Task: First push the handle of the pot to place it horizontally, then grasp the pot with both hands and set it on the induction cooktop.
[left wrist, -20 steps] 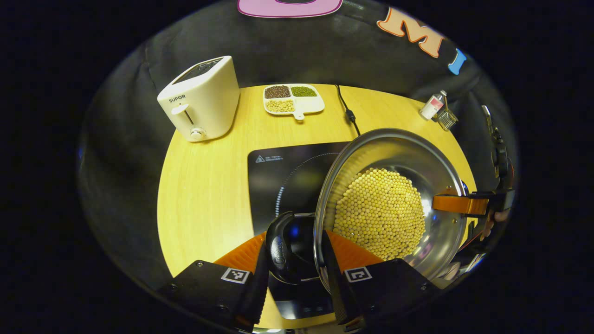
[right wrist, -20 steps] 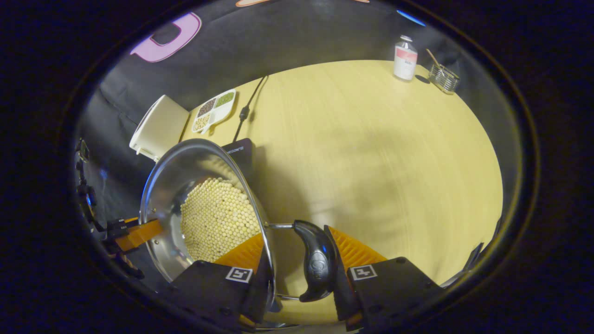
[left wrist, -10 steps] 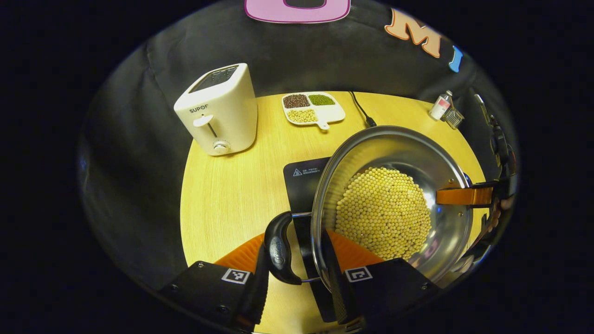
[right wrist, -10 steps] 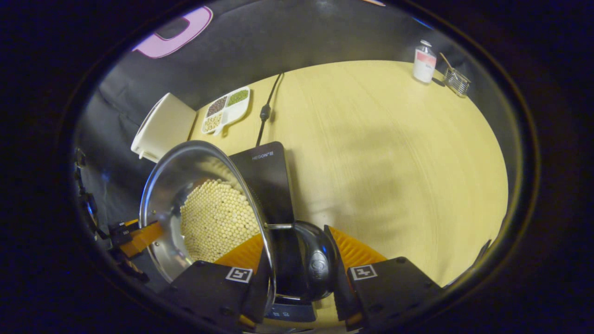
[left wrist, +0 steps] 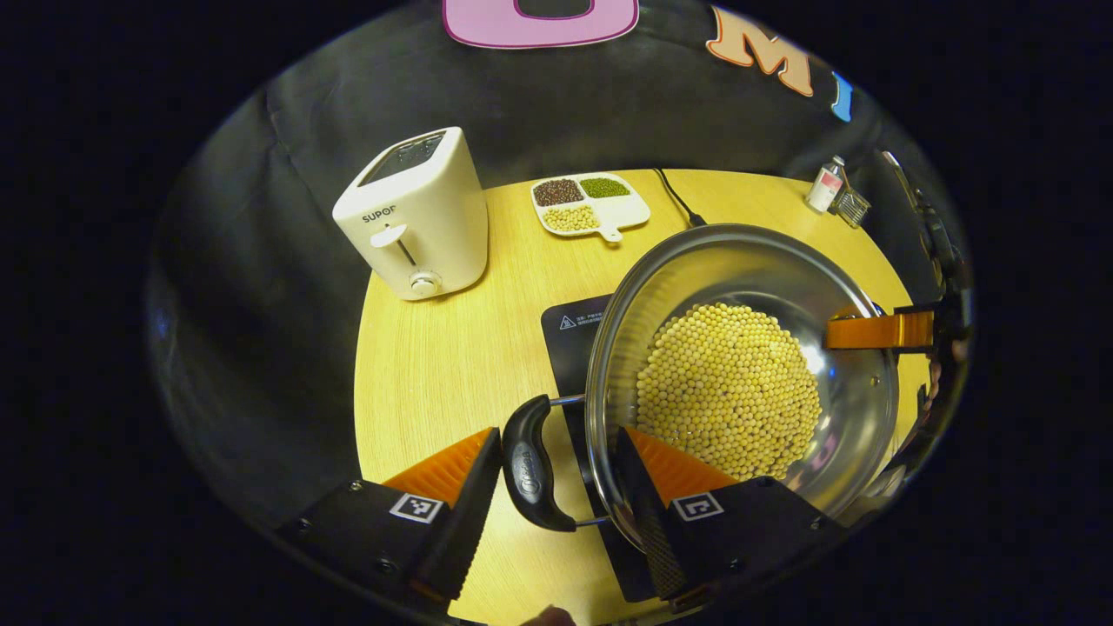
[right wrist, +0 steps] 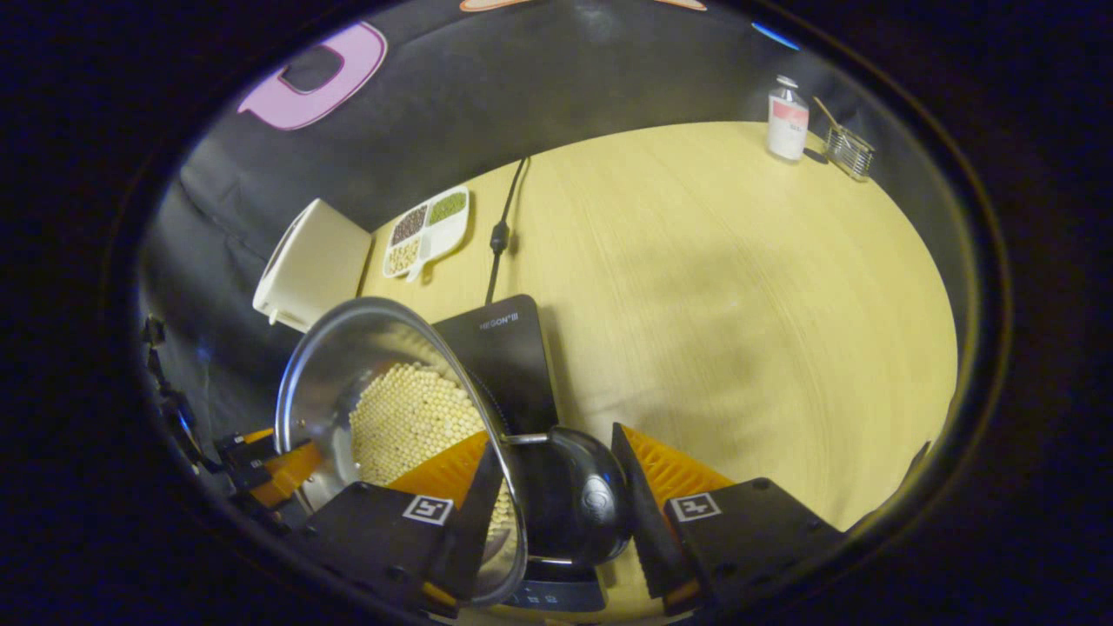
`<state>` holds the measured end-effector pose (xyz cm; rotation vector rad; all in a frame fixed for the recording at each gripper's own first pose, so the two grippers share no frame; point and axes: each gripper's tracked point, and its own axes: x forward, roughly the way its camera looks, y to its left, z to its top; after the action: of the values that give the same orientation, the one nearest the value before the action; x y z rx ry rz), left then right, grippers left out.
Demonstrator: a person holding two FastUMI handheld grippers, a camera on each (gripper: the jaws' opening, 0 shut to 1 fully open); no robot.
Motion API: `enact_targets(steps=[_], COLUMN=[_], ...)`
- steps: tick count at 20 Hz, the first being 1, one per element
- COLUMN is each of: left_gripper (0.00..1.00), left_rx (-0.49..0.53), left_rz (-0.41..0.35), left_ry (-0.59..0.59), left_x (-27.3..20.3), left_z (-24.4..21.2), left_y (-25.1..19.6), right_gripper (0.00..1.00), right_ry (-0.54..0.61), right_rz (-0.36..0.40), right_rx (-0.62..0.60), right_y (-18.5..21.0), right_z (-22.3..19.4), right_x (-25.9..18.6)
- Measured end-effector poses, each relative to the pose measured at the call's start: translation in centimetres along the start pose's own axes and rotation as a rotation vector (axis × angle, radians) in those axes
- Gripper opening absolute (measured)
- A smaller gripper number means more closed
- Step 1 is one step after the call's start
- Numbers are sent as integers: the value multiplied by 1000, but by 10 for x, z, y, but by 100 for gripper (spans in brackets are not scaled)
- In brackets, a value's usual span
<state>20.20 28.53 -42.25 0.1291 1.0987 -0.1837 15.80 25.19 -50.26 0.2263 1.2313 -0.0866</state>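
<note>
pot [left wrist: 739,365] now on induction cooktop [left wrist: 569,335], near its right edge; half second ago you held it pinched at both handles. left tool [left wrist: 556,487] has spread, gap shows beside left handle [left wrist: 529,474]. right tool [right wrist: 556,500] also spread around right handle [right wrist: 578,504]. i judge placing done, you can pull back. count: one pot, two handles, one cooktop, one toaster [left wrist: 416,217], one bean tray [left wrist: 589,204], one bottle [right wrist: 787,117] on worktop [right wrist: 739,304].

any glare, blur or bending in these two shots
Left gripper view: sharp, bright reflections on the pot wall, fisheye bows the table edge. Right gripper view: dimmer, soft shadows across the table, the toaster slightly soft, the pot rim stretched into an oval.
</note>
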Motion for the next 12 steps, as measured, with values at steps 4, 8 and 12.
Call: enact_targets(steps=[4, 8, 12], left_gripper=[89, 89, 91], left_rx=[-1, -7, 8], left_rz=[29, 27, 72], left_ry=[-35, -96, -112], left_x=[-6, -17, -29], left_z=[5, 16, 16], left_y=[4, -7, -14], right_gripper=[77, 87, 94], right_ry=[-23, -45, -69], right_rz=[14, 35, 55], right_rx=[-18, -48, -81], right_y=[-1, 1, -5], right_z=[2, -2, -1], right_x=[-11, -25, -39])
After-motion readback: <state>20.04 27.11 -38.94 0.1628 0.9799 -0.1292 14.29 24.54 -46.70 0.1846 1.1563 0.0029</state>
